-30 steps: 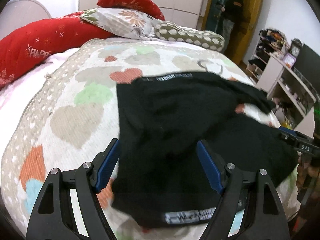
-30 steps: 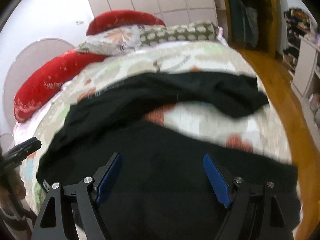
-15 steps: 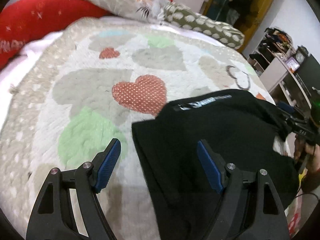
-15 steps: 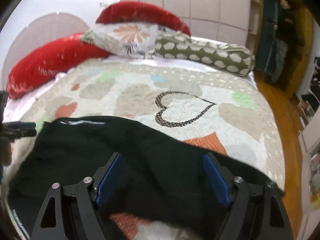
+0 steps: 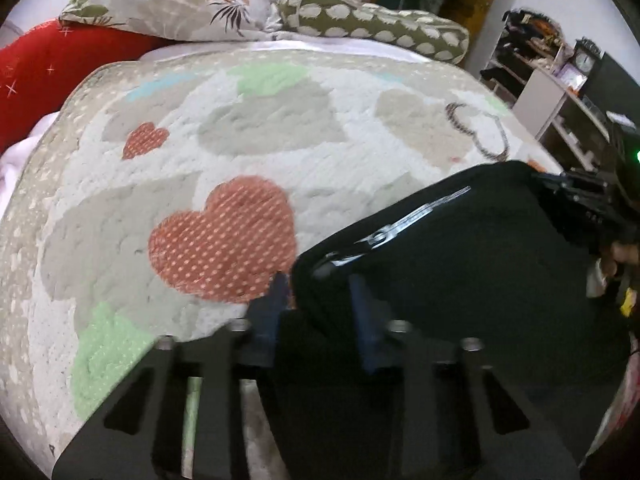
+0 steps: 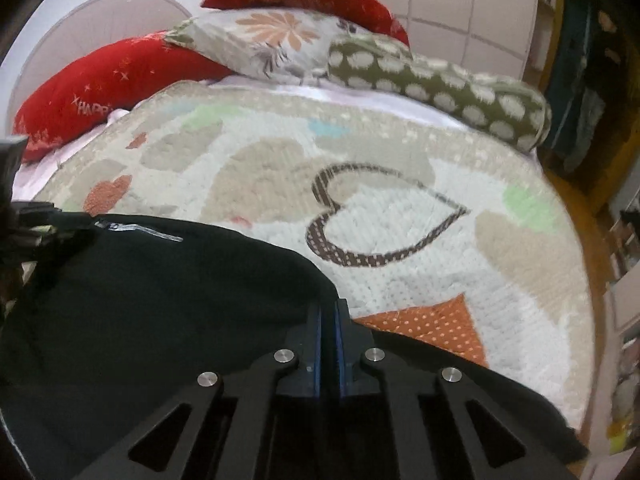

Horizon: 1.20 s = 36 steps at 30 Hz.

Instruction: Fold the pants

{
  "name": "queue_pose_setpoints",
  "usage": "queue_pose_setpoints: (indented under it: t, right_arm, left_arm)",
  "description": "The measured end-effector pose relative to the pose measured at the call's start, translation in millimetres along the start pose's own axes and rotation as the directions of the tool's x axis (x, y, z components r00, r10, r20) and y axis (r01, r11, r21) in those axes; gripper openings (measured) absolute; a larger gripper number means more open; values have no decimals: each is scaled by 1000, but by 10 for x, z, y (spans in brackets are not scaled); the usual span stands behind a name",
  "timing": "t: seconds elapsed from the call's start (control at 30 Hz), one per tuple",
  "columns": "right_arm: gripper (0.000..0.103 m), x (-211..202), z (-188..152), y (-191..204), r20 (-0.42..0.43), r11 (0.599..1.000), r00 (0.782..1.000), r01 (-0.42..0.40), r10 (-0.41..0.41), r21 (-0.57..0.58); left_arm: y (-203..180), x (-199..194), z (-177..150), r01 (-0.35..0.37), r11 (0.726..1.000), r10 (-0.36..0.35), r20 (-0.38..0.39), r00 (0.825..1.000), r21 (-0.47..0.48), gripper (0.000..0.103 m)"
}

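Black pants (image 5: pixel 460 272) lie on the heart-patterned quilt (image 5: pixel 240 152), the waistband's white lettering (image 5: pixel 416 216) along their far edge. My left gripper (image 5: pixel 320 284) straddles the left waistband corner; its jaws are closing and the cloth fills the gap between the blue pads (image 5: pixel 276 300). In the right wrist view the pants (image 6: pixel 160 300) fill the lower left. My right gripper (image 6: pixel 328 308) is shut on their far edge, only a thin fold between its pads. Each gripper shows at the rim of the other's view: the right one (image 5: pixel 580 200), the left one (image 6: pixel 24 224).
Red cushions (image 6: pixel 92 92), a floral pillow (image 5: pixel 172 12) and a spotted bolster (image 6: pixel 440 80) line the head of the bed. Bare quilt lies beyond the pants. Past the bed's right side are a wooden floor (image 6: pixel 576 200) and cluttered shelves (image 5: pixel 540 92).
Both grippers travelled across the pants to the waistband edge and went from wide open to closed on the cloth, the left at its corner, the right along the edge.
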State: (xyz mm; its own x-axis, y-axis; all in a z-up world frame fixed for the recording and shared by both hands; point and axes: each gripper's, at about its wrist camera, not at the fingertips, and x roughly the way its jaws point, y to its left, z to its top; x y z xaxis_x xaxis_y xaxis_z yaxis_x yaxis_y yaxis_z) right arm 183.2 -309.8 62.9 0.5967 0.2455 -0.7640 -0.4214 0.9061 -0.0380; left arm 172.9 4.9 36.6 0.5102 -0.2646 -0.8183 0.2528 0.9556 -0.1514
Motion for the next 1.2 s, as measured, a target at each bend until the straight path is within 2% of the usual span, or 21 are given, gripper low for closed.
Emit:
queue_pose_setpoints:
  t: [0.03,0.07,0.1,0.2,0.3,0.4,0.5,0.53,0.6,0.63,0.67,0.77,0.83,0.9,0.93,0.97,1.03,1.07,1.1,1.17,1.2]
  right_arm:
    - [5,-120,-6,18,29,1000,1000,3,-3,4]
    - [4,-224,-4,26,51,1000,999,4,-4,8]
    - [4,-433,-21,49,89,1000,996,15,-15,10]
    - [3,-936,-88,118,177,999,983,39,-41,16]
    - [2,-1461,-227,167,261,1000,965,22,-26,17]
    - [2,-1697,-346,191,253,999,967,28,-33,22]
    - [5,-1655,-368,167,219,998,975,13,-25,53]
    - [10,-1590,-356,151,204,998,979,12,-24,62]
    - [82,-1426,-316,122,184,996,982,24,-39,82]
    - [90,-1288,-277,110,182,995,983,-5,-13,99]
    - [90,-1194,-249,108,178,995,984,-19,1,101]
    - [89,-762,-89,169,103,998,994,33,-38,46]
    - [89,-512,-13,180,64,999,997,48,-49,20]
    - [89,-291,52,139,29,999,999,38,-38,5]
    - [89,-167,88,119,14,999,999,35,-35,-2]
    - [89,-87,106,102,3,1000,1000,27,-27,-8]
    - [88,65,120,66,-22,1000,1000,7,-8,-15]
    - [83,124,115,48,-34,1000,999,0,0,-19]
    - [63,159,101,47,-42,1000,999,-8,7,-21]
    - [34,252,63,31,-65,999,997,-35,34,-17]
    - [26,248,48,38,-51,999,998,-35,34,-17]
  left_arm:
    - [3,-44,20,5,1000,-5,10,1000,-3,18]
    - [4,-159,31,1,1000,0,39,999,-10,4]
    - [13,-306,37,-19,1000,20,75,997,-18,4]
    - [73,-662,4,6,999,0,134,991,-48,4]
    - [-19,-993,-120,23,1000,-20,185,983,-12,4]
    - [-187,-1173,-258,24,999,-30,206,978,32,4]
    - [-295,-1266,-326,49,998,-56,216,975,39,4]
    - [-330,-1285,-349,43,998,-51,221,974,41,4]
    - [-370,-1309,-384,44,998,-53,224,973,45,4]
    - [-384,-1302,-390,43,998,-52,223,974,45,4]
    - [-385,-1287,-398,40,998,-49,218,975,45,4]
    - [-313,-1177,-367,7,1000,-13,202,979,30,4]
    - [-140,-1044,-334,39,999,-34,160,986,-27,4]
    - [50,-876,-309,34,994,-21,122,992,-103,14]
    - [107,-805,-316,30,992,-16,112,994,-124,34]
    - [162,-737,-325,38,989,-23,106,994,-141,62]
    - [247,-599,-345,91,980,-71,119,990,-176,80]
    - [252,-548,-343,111,978,-90,121,989,-177,80]
    - [243,-477,-331,120,978,-102,109,989,-172,82]
    - [193,-222,-279,79,986,-77,19,997,-146,86]
    - [178,-56,-259,34,989,-39,-32,999,-145,86]
